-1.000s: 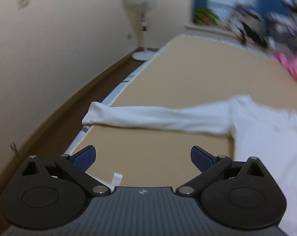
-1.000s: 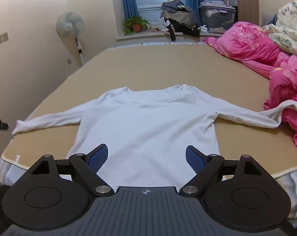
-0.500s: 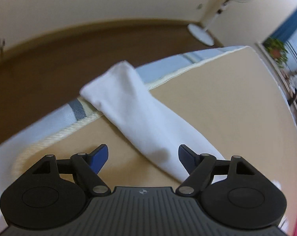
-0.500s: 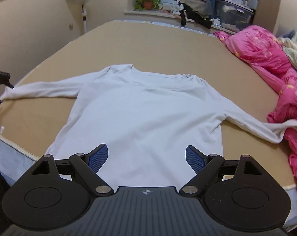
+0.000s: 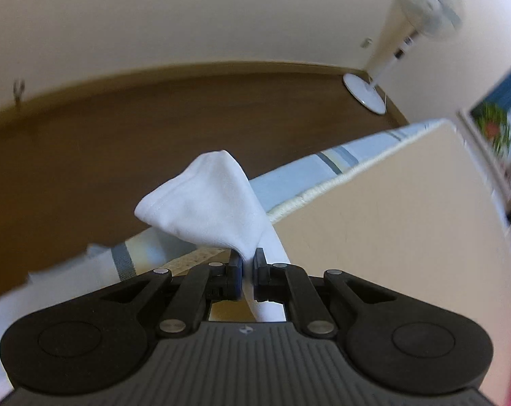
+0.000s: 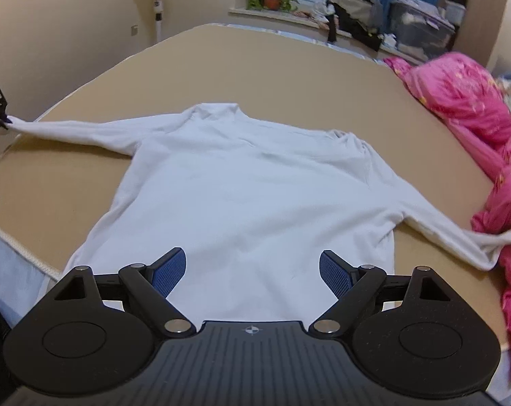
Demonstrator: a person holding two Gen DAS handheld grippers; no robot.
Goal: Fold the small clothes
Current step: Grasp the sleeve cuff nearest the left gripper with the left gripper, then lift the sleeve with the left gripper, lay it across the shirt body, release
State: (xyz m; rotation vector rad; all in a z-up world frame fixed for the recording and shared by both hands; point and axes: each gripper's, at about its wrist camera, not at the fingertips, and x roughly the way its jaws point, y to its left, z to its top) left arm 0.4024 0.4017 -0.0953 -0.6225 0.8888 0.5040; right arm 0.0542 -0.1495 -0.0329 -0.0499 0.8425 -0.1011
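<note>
Left gripper (image 5: pixel 248 265) jaws have just been closing and now pinch the cuff of the white shirt's left sleeve (image 5: pixel 208 203) at the bed (image 5: pixel 390 209) edge. Right gripper (image 6: pixel 252 272), jaws spread, empty, hovers tilted down above the hem of the shirt (image 6: pixel 255 196), which lies flat. First fold likely starting: next, carry the sleeve inward across the body

I see a white, soft-knit cloth long-sleeved shirt (image 6: pixel 248 182) on a matt tan bed cover (image 6: pixel 255 77). My matt black plastic left gripper (image 5: pixel 248 264) carries ribbed blue pads and bright metal pivots; the dark brown wood floor (image 5: pixel 120 128) looks smooth, and the crumpled pink quilt (image 6: pixel 458 98) is cloth.
</note>
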